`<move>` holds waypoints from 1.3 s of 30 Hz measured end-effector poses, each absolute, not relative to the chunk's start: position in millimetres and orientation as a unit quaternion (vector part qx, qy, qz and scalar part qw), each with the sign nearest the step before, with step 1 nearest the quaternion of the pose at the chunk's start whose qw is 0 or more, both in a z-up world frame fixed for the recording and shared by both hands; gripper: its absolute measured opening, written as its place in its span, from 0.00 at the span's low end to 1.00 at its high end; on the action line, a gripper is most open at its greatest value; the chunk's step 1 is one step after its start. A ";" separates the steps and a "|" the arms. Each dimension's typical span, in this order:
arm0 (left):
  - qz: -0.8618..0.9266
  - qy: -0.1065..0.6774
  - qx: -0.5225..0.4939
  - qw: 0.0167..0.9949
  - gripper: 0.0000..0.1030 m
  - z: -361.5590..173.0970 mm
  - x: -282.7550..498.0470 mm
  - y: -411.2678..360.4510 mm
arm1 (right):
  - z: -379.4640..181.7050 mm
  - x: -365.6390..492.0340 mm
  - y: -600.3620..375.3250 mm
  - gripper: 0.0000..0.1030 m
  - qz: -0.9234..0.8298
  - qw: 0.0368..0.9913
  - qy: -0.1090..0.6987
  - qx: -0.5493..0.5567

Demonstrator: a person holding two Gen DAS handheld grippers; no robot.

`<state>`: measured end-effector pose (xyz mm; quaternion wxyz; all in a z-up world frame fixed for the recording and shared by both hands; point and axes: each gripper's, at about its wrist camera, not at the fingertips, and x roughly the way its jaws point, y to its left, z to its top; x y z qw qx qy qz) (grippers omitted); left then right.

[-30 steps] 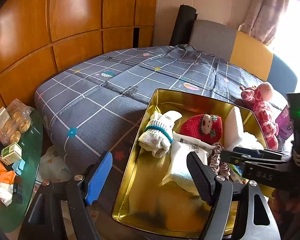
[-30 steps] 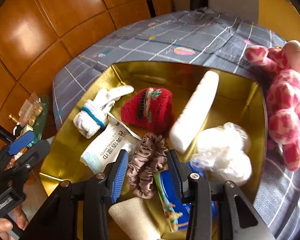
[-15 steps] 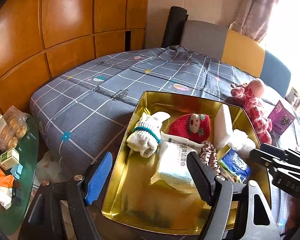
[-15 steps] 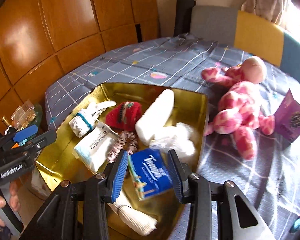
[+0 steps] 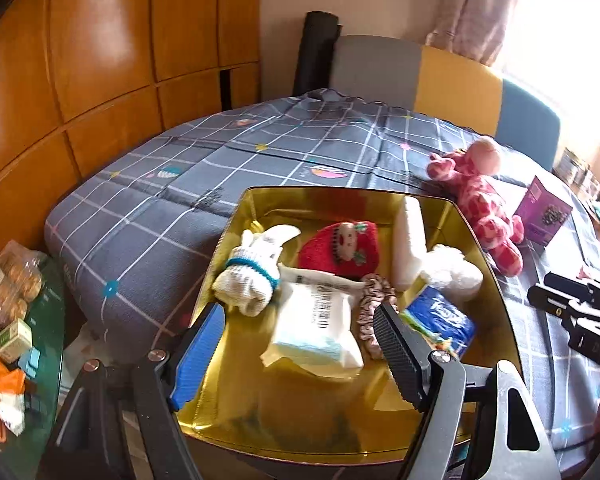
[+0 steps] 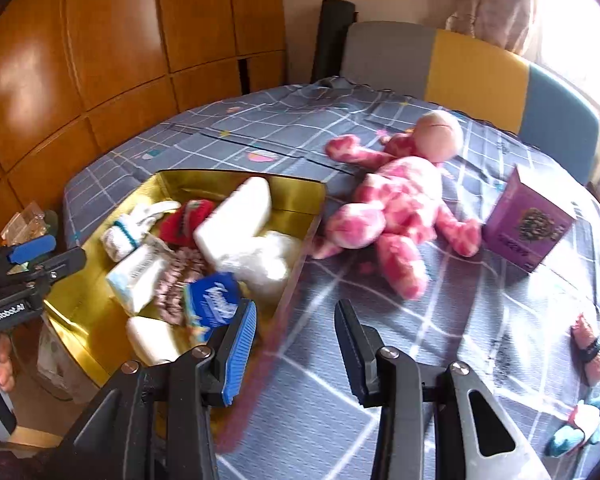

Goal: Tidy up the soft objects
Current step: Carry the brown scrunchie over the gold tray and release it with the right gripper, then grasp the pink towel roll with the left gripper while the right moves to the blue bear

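A gold tin box [image 5: 236,220] [image 6: 300,200] on the grey checked bedspread holds a white sock [image 5: 248,276], a red knitted toy [image 5: 340,244], a wipes pack [image 5: 316,328], a scrunchie [image 5: 370,300], a blue tissue pack [image 5: 440,316] [image 6: 212,304], a white foam block [image 5: 408,244] and white fluff [image 5: 456,268]. A pink plush giraffe [image 6: 396,200] [image 5: 480,196] lies right of the box. My left gripper [image 5: 300,348] is open and empty over the box's near end. My right gripper [image 6: 296,336] is open and empty over the bedspread, right of the box.
A purple box [image 6: 528,228] stands right of the giraffe. Small soft toys [image 6: 588,352] lie at the right edge of the bed. A green side table [image 5: 16,320] with snacks stands at the left. Wooden wall panels and a sofa back stand behind.
My right gripper has drawn back out of the box and swung right over the bedspread, toward the giraffe. The scrunchie and tissue pack stay in the box. My left gripper pulled back slightly.
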<state>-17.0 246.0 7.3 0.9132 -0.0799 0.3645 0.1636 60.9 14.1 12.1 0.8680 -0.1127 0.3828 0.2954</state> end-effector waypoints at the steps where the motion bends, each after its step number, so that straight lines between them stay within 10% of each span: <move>1: 0.160 0.364 -0.077 0.914 0.75 8.6 -15.6 242.0 | 12.2 63.0 7.9 0.40 0.290 0.870 0.383 -0.114; 39: -0.033 0.378 0.045 0.924 0.75 27.7 73.9 61.4 | -1.3 130.9 -245.8 0.40 -0.004 0.910 0.415 -0.016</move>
